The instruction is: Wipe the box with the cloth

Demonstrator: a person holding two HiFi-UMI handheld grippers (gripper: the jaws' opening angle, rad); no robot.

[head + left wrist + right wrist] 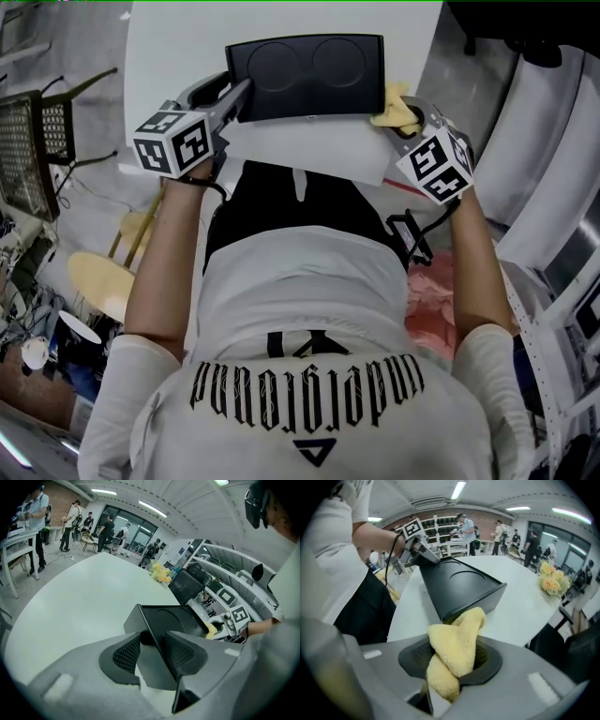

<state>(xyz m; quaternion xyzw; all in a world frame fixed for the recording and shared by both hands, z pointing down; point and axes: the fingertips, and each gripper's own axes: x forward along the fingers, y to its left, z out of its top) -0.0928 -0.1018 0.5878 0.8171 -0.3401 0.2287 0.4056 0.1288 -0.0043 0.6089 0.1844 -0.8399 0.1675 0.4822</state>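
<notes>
Box (305, 75): black, matte, thin-walled, with two round recesses in its face. The white, round-edged desk (187, 37) lies beneath it.
Left gripper (232, 101): at the box's left edge. Its own view shows the fingers (125, 652), with ribbed pads, closed on the box wall.
Right gripper (412, 117): at the box's right edge, fingers clamped on the cloth (454, 651).
Cloth: yellow terry, bunched, top fold touching the box's near corner.
Flowers (551, 581): yellow, beyond the box, seen in the gripper views only.
</notes>
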